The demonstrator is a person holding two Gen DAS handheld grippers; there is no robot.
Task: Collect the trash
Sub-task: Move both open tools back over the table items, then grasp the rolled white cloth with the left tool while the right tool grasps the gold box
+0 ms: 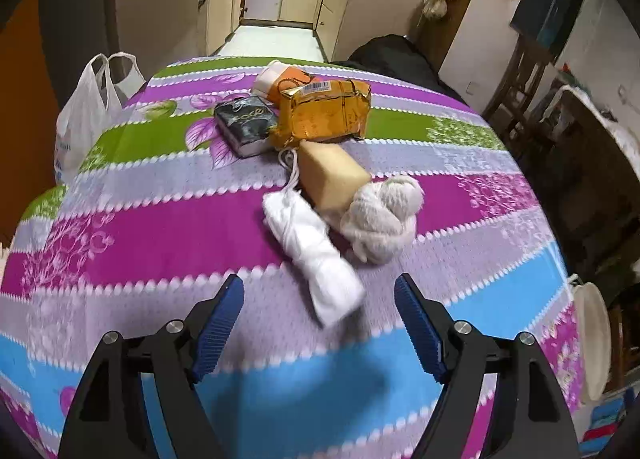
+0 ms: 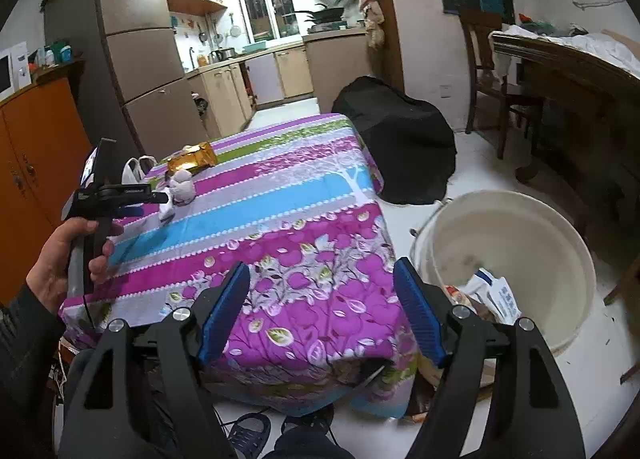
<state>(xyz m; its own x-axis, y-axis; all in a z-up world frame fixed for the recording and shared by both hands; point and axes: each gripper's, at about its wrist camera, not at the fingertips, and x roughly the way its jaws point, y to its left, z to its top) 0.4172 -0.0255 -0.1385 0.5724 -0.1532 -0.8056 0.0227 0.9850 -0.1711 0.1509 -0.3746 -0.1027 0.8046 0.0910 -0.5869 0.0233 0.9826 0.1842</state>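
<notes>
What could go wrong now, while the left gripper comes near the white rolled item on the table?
1. The open left gripper is close to the white rolled cloth-like bundle; its white cord runs toward the tan sponge-like block and may drag it.
2. The crumpled grey-white wad touches that block and could shift or roll.
3. The white plastic bucket stands on the floor past the table corner, so a carried piece might drop short.

Left gripper point(image 1: 319, 333) low in the left wrist frame, blue-padded fingers point(image 1: 219, 333) spread wide, nothing between them. Right gripper point(image 2: 322, 313) likewise wide apart at bottom centre, gripping nothing. Bare left hand point(image 2: 66, 259) at left edge of the right wrist view, wrapped around its gripper's handle.
</notes>
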